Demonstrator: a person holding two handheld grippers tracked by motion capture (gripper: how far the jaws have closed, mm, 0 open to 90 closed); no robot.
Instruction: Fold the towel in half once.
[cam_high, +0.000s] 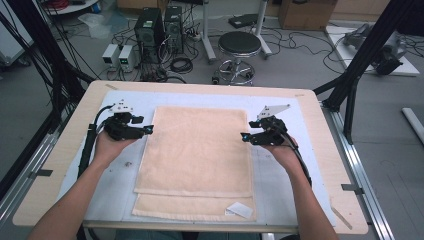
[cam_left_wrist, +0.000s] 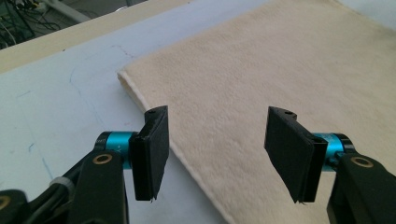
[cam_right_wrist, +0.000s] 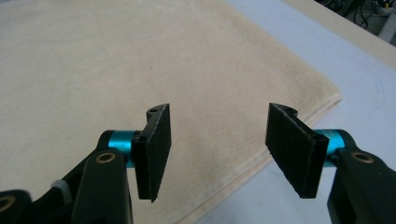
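A cream towel (cam_high: 197, 150) lies folded over itself in the middle of the table, its lower layer sticking out at the near end with a white tag (cam_high: 240, 209). My left gripper (cam_high: 149, 129) hovers at the towel's left edge, open and holding nothing. In the left gripper view the towel (cam_left_wrist: 261, 84) spreads under the open left gripper (cam_left_wrist: 217, 149), its far corner just ahead. At the towel's right edge my right gripper (cam_high: 243, 136) is open too. The right gripper view has the open right gripper (cam_right_wrist: 217, 149) over the towel (cam_right_wrist: 140, 70) near its right hem.
A pale blue mat (cam_high: 287, 165) covers the wooden table (cam_high: 65, 155) under the towel. Beyond the table's far edge stand a black stool (cam_high: 239, 47), computer cases (cam_high: 150, 30) and cables on the floor. Black frame posts rise at the left and right.
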